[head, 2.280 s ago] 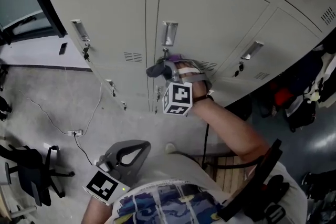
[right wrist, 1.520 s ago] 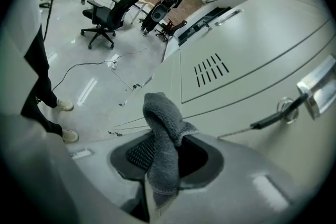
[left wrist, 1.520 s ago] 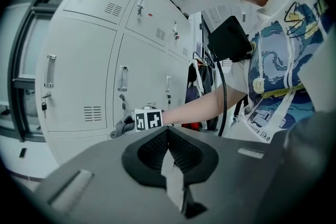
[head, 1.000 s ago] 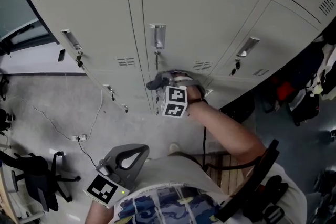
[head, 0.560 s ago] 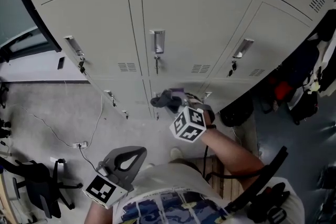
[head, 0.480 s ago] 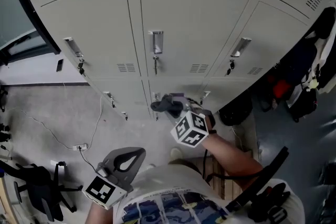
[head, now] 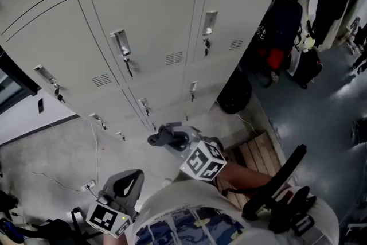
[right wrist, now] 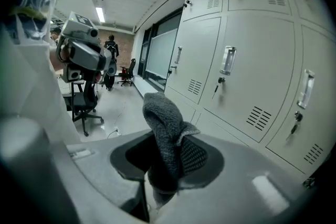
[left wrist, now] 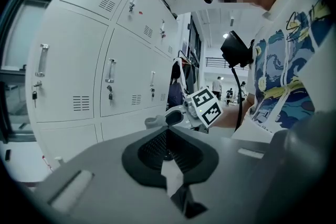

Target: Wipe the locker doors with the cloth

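Grey fuzzy cloth [right wrist: 165, 131] stands bunched, apart from the shut pale locker doors [head: 149, 20]

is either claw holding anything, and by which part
The right claw grips the grey cloth by its bunched lower end; the left claw holds nothing.
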A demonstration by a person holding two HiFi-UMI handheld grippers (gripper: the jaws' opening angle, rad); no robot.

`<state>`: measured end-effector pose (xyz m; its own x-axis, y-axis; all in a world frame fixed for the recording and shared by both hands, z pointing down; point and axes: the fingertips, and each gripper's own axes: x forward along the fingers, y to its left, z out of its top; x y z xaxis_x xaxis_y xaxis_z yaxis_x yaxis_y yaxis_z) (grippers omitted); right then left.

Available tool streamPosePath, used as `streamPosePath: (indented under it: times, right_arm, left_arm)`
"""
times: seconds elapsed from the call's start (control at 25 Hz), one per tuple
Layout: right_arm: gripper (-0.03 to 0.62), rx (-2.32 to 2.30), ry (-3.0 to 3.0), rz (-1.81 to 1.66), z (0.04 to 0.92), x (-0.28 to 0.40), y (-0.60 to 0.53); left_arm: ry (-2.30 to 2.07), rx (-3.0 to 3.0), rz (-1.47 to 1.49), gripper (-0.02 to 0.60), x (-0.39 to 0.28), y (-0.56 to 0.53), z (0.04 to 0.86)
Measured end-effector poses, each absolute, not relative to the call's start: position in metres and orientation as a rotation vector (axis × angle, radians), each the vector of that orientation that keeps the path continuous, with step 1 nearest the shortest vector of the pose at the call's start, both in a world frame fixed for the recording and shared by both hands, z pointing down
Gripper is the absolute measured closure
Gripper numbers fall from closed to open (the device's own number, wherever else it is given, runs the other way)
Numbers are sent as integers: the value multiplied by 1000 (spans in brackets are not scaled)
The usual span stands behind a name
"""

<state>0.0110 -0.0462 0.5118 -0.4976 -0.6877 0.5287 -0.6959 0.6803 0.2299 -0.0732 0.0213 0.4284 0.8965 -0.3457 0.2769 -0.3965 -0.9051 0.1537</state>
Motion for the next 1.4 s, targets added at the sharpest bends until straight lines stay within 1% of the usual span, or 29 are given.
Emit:
streamPosePath:
  times: [0.44,0.84,1.08,1.24,1.4]
  right_arm:
    - [480,1182,-2332,2,474,6,17]
    - [482,1213,-2291,-11,467,3,54]
    - [482,1204,-2304,-37,467,0,71]
    - [482,1215,-2304,-41,465,12,94]
    - [484,1249,-2292,-38,464,38,135]
  left_arm:
    - [-411,2908,401,578,-70,55,432]
    - [-298,2920,382,578,-67,77,432]
    - [-341,2912,402,578,-72,91,437]
    - [-351,2884,417,578,-64,114,444]
    - [-308,2911,451,578,-35,149,446]
